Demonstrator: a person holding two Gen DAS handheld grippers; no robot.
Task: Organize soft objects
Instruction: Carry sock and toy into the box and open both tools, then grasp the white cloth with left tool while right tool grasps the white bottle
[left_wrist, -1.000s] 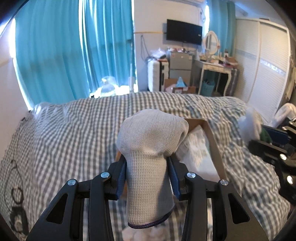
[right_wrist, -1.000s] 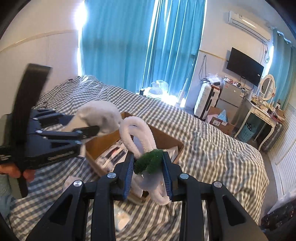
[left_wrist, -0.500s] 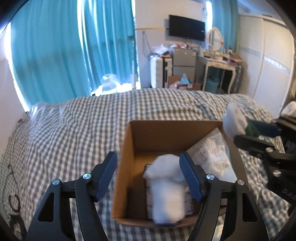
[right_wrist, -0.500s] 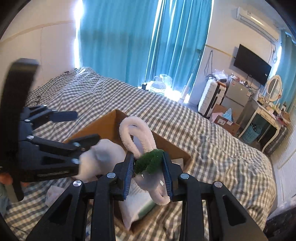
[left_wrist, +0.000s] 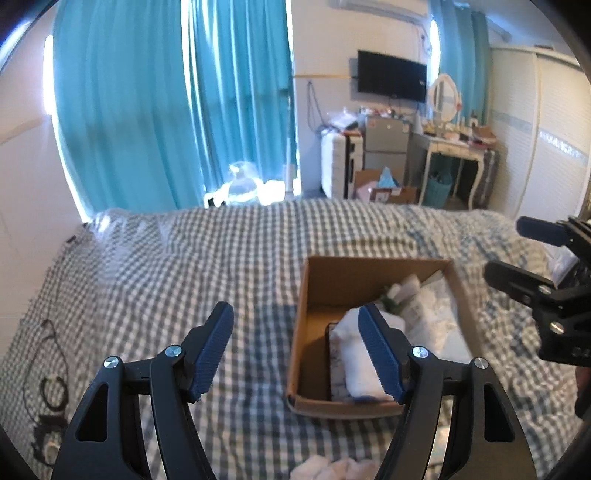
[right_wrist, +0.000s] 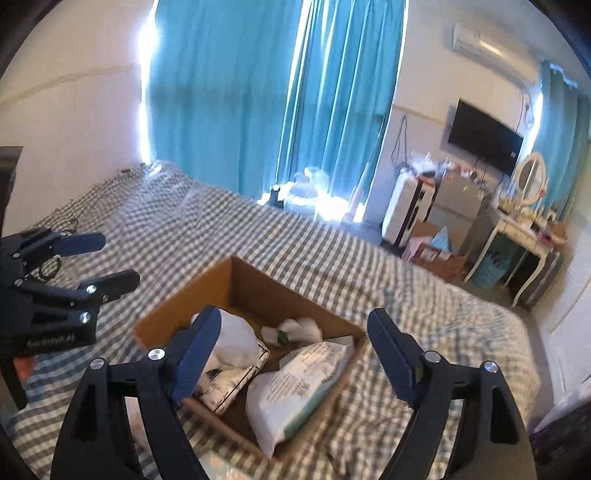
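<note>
my left gripper (left_wrist: 295, 349) fingers spread, holding nothing, over checked bedspread (left_wrist: 147, 280) | white knit glove (right_wrist: 236, 341) and white-green chenille twist (right_wrist: 295, 329) lie inside brown cardboard box (right_wrist: 207, 284), gathered together | my right gripper (right_wrist: 291, 354) released, empty above box

Left hand-held gripper (left_wrist: 295, 354): matte black frame, two angular arms with triangular cut-outs; silver round-head screws at the pivots, two per arm. Fingers (left_wrist: 212, 350) faced with ribbed dark-blue pads. Right hand-held gripper (right_wrist: 295, 354): same build, same blue ribbed pads, same silver screws. Seen from the right wrist at 9 o'clock, the left unit's black body carries small pale lettering, illegible. A sliver of reddish skin shows beneath it.
</note>
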